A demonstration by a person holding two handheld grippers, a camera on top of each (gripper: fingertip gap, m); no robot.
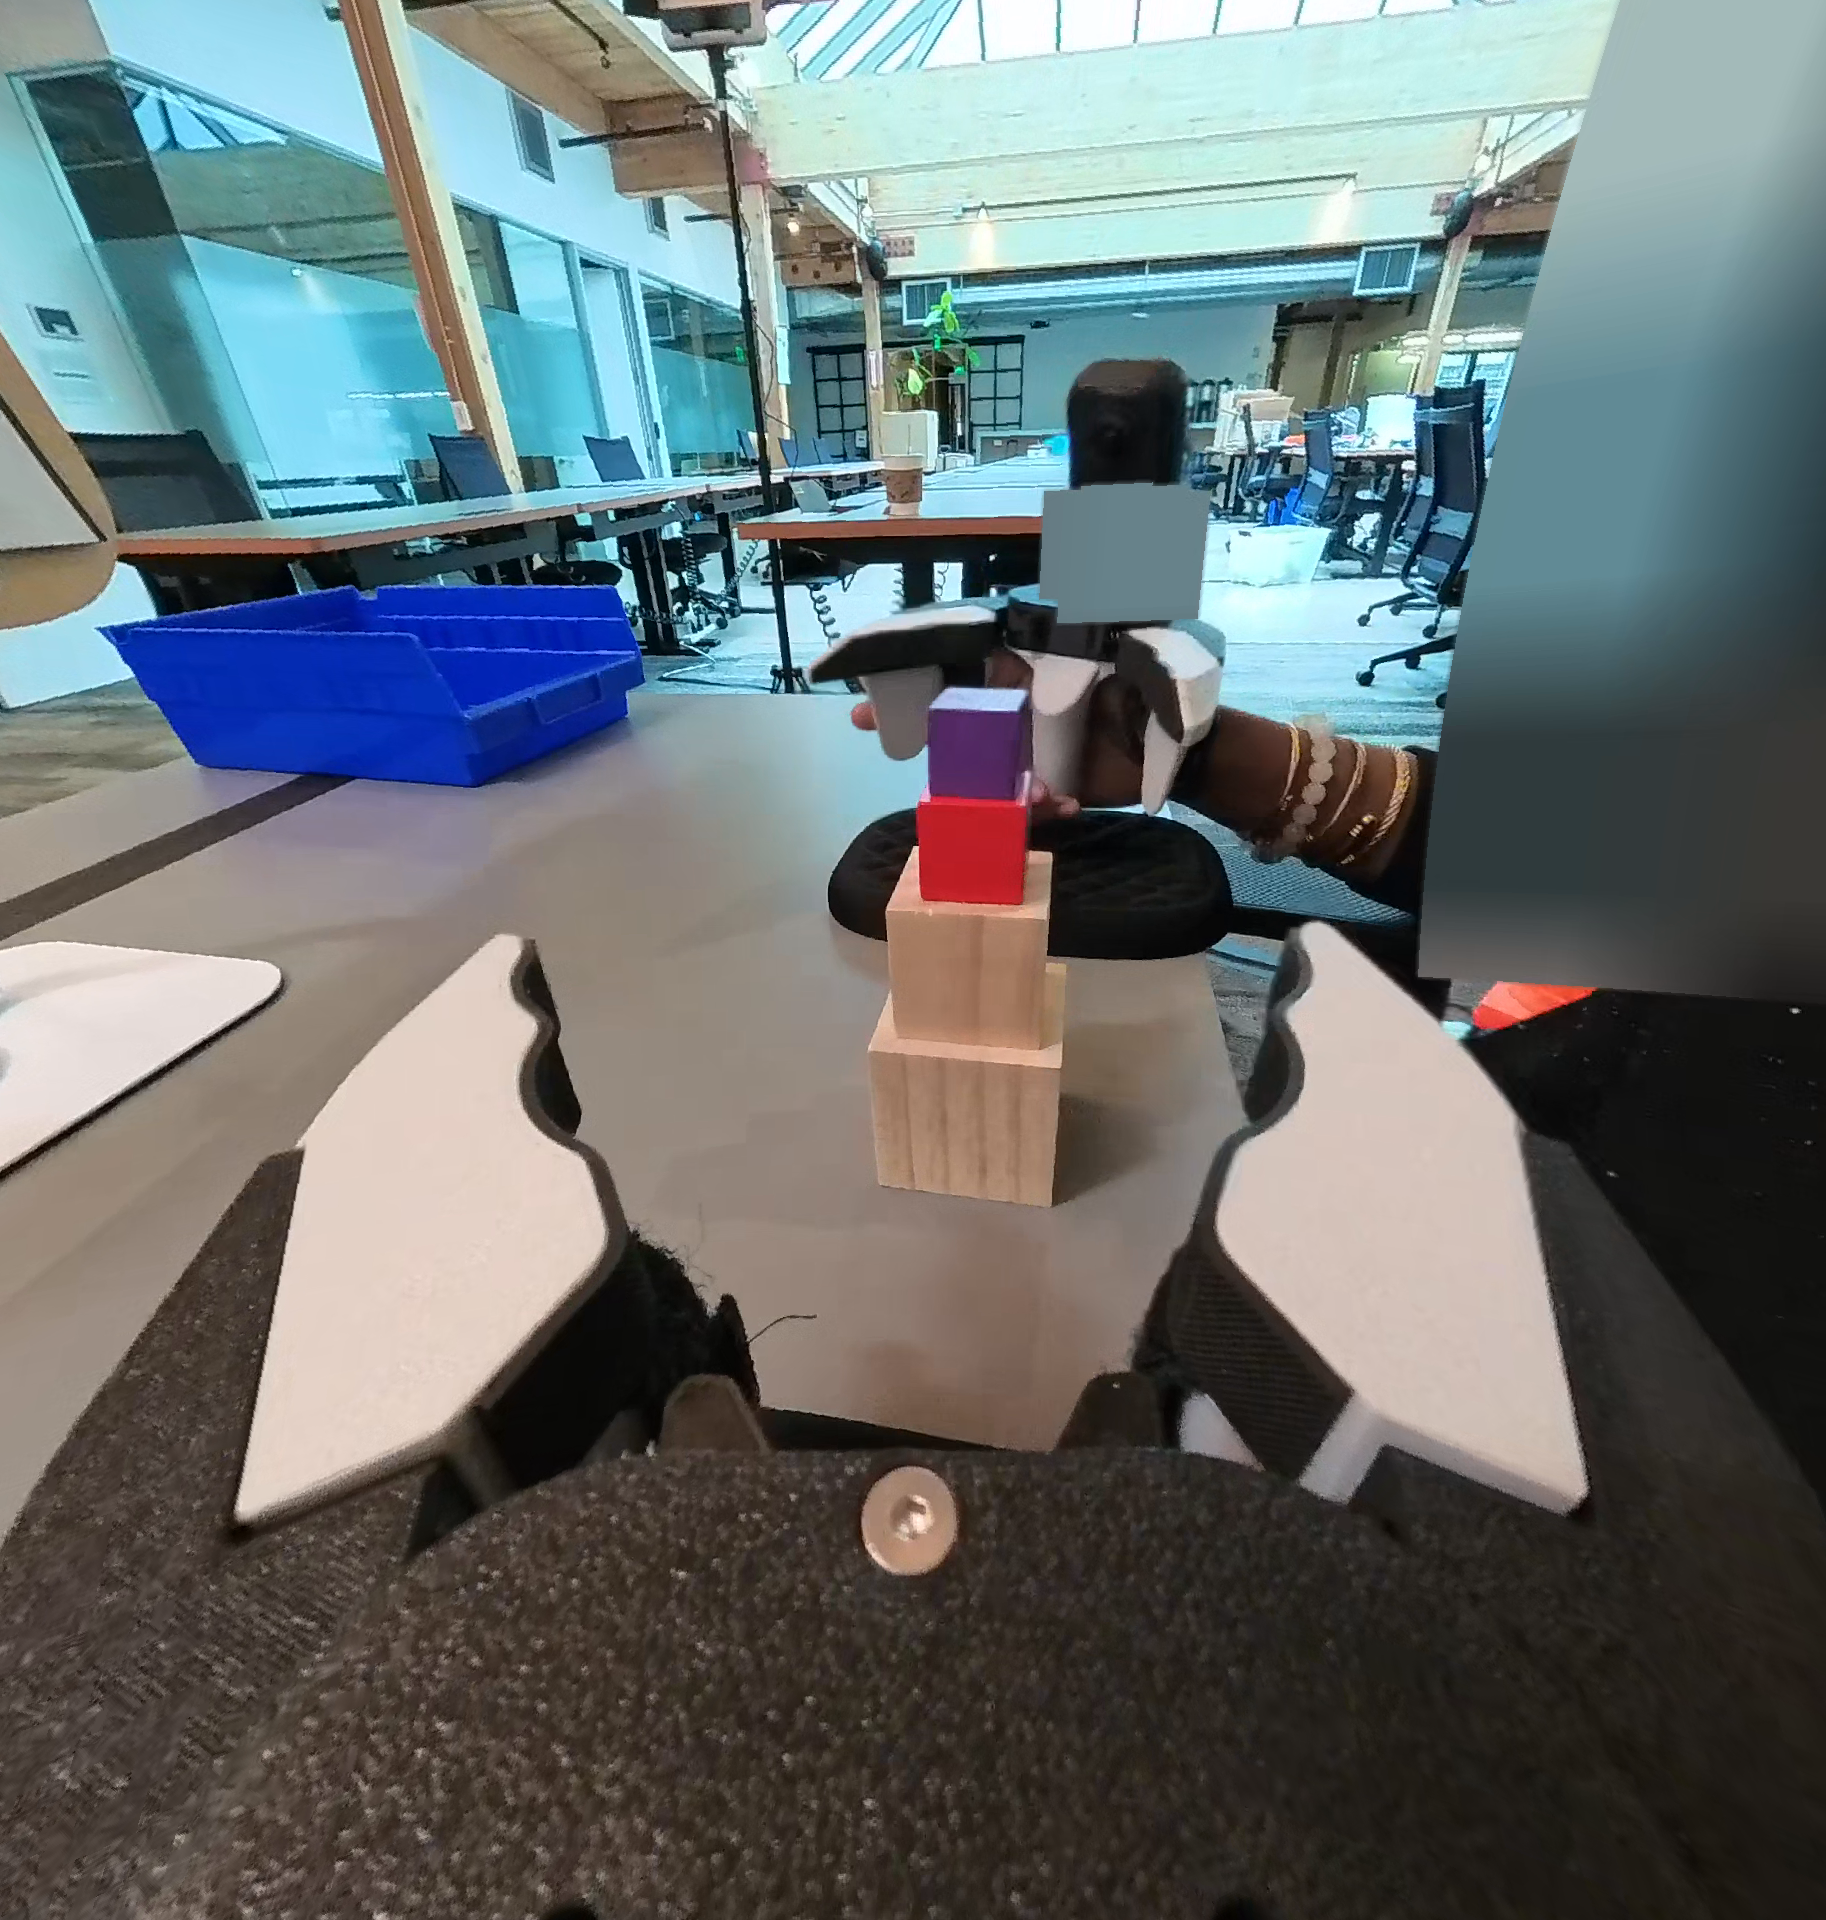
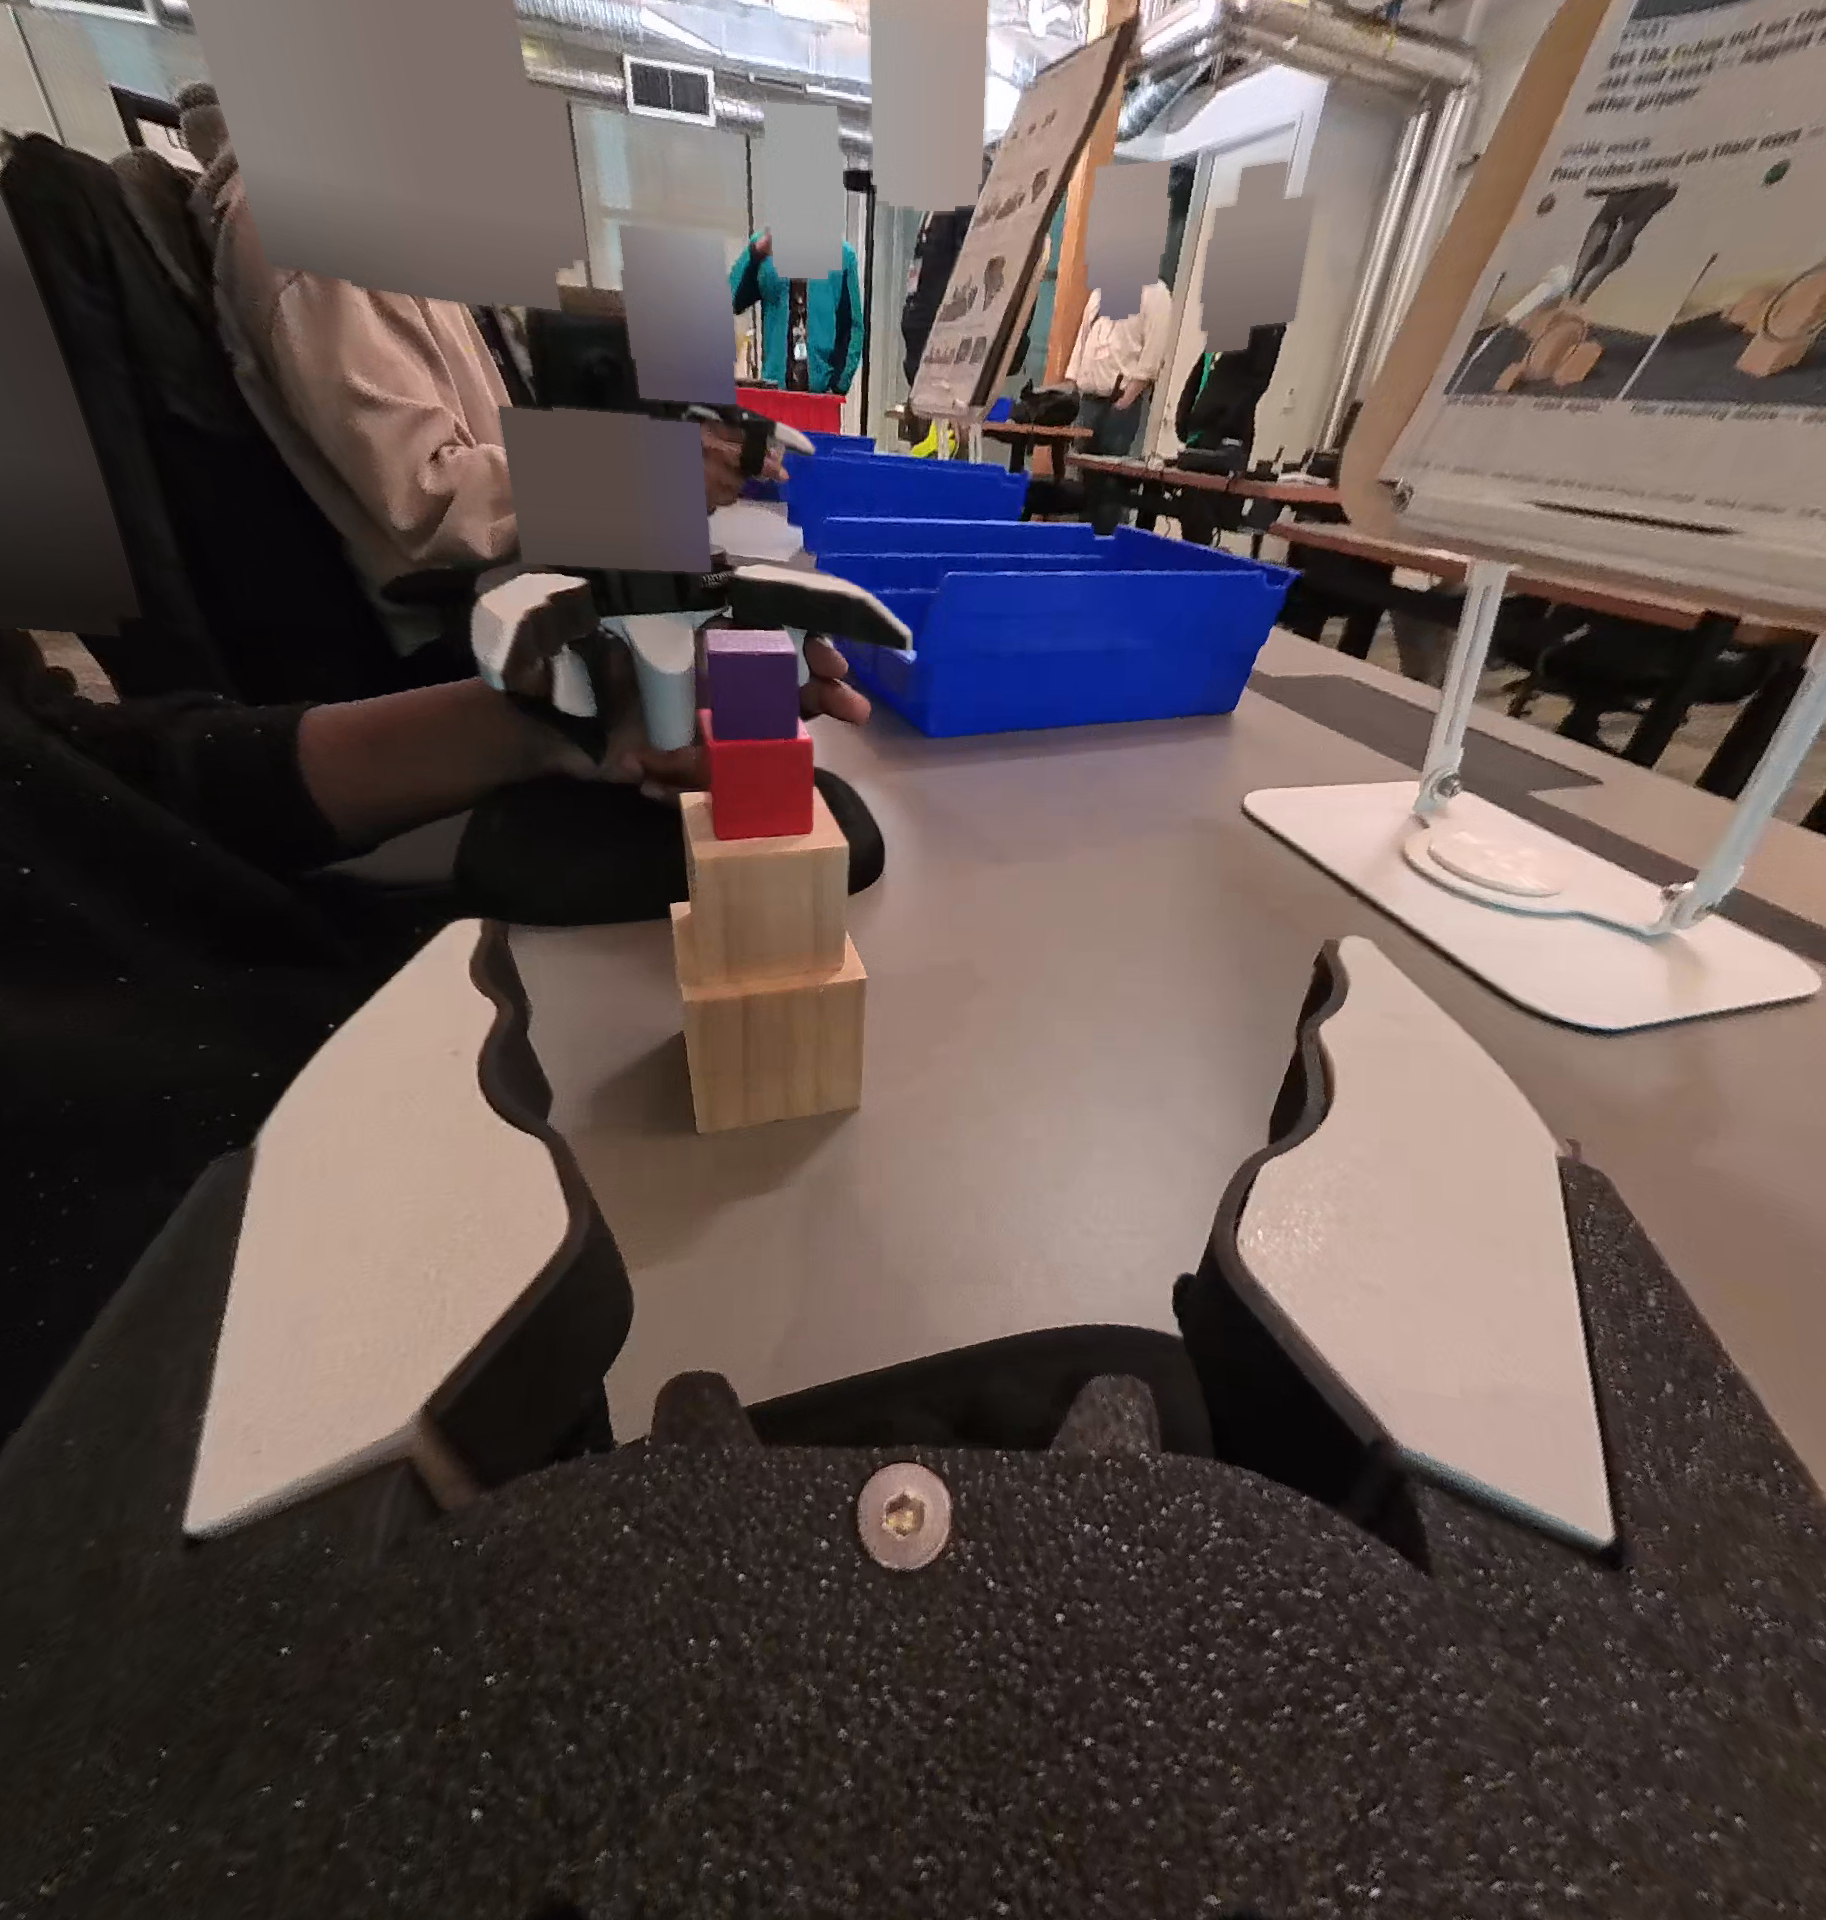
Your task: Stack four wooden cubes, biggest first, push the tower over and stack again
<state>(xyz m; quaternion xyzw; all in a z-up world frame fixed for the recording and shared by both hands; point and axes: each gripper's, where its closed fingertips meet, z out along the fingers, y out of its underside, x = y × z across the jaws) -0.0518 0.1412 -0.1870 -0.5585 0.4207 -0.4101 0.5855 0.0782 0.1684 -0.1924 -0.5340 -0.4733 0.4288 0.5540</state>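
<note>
Both claws, left claw (image 1: 914, 1023) and right claw (image 2: 914, 1023), gaped wide and held nothing, facing a four-block tower (image 1: 971, 956) standing on the grey counter (image 1: 576, 935), purple cube (image 2: 751, 688) topmost, blue bin (image 2: 1044, 644) beyond.

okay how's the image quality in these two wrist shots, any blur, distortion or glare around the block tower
Left wrist view: tower sharp, wide-angle bending of beams, bright skylight backdrop, faint sheen on the table. Right wrist view: the purple block and the other gripper behind it slightly soft, stand bowed near the edge, no glare.

Open-plan office: desks (image 1: 535, 525), swivel chairs (image 1: 1449, 540)
</note>
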